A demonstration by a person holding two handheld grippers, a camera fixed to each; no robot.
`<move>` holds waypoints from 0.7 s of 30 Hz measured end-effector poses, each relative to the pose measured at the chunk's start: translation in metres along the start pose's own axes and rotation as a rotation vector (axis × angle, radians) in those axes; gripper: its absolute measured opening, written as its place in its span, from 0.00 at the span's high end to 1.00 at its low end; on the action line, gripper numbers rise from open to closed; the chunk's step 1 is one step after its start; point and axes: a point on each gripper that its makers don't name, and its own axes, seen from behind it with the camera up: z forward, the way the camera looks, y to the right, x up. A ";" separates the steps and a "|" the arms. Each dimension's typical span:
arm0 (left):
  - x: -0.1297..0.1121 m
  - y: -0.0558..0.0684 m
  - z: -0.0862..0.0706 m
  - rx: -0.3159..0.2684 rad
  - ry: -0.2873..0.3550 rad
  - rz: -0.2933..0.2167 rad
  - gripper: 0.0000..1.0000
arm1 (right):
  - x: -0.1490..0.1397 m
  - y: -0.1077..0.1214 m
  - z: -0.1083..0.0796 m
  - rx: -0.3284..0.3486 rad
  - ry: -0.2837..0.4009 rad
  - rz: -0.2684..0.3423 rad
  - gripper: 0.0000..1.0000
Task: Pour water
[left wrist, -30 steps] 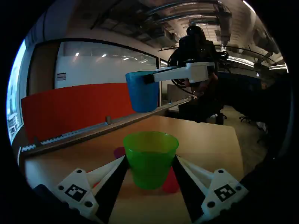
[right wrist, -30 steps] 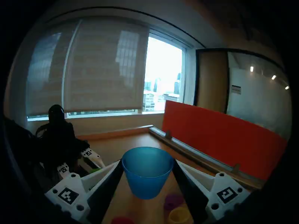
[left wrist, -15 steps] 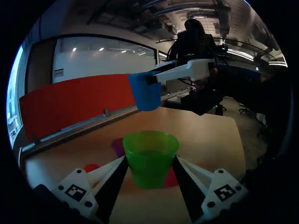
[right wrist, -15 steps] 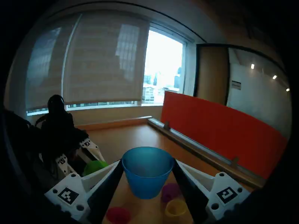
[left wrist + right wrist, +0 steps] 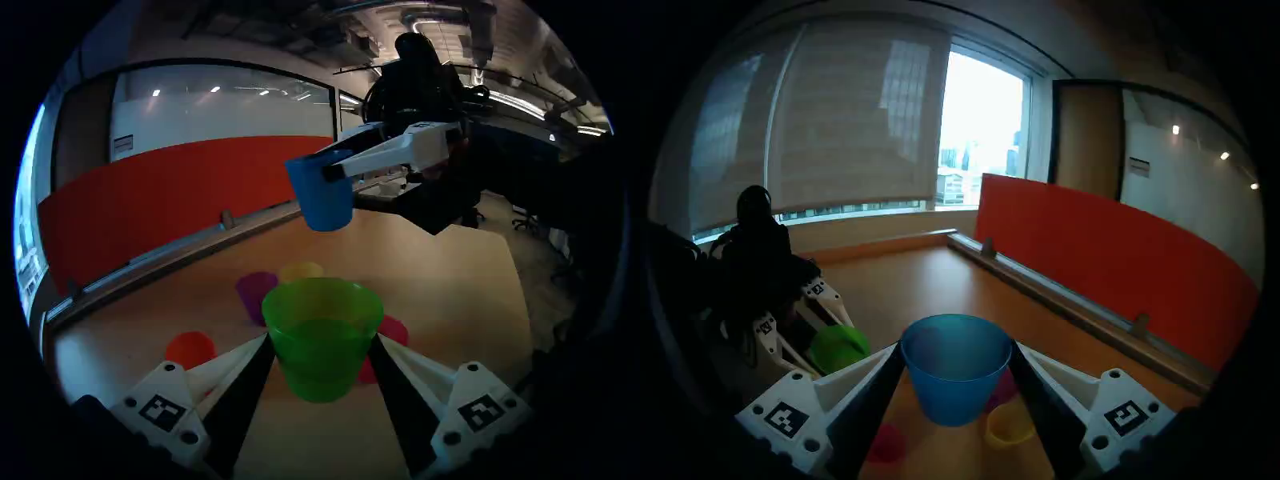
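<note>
Left gripper [image 5: 322,356]: both fingers clamped on the sides of the green cup [image 5: 322,336]. You held it upright, low over the wooden table [image 5: 456,280]. The lower part of that cup looked a darker green; whether that was water could not be told.

Right gripper [image 5: 956,364]: both fingers pressed on the blue cup [image 5: 956,376], one on each side. In the left gripper view you held this cup raised in the air, above and beyond the green cup, well apart from it and slightly tilted. Its inside was visible in the right gripper view, but no water level could be made out.

On the table, left gripper view:
- a purple cup [image 5: 255,293] and a yellow cup [image 5: 300,271] stood just beside each other, behind the green cup;
- an orange cup [image 5: 190,350] stood to the left, near the left finger;
- a pink cup [image 5: 392,330] stood to the right, partly hidden by the green cup.

A red partition [image 5: 160,196] ran along the far edge of the table. In the right gripper view a bright window [image 5: 984,136] stood behind it, and your left gripper with the green cup appeared at lower left.
</note>
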 end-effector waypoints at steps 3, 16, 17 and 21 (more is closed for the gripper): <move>-0.005 0.000 0.003 -0.002 -0.020 0.001 0.19 | -0.011 0.003 0.000 -0.001 -0.013 0.006 0.06; -0.032 0.003 0.015 -0.025 -0.115 0.018 0.19 | -0.048 0.009 0.000 0.010 -0.079 0.006 0.06; -0.034 0.003 0.015 -0.026 -0.120 0.017 0.19 | -0.051 0.009 0.000 0.011 -0.084 0.004 0.06; -0.040 0.004 0.018 -0.032 -0.145 0.020 0.19 | -0.063 0.010 0.001 0.011 -0.110 -0.006 0.07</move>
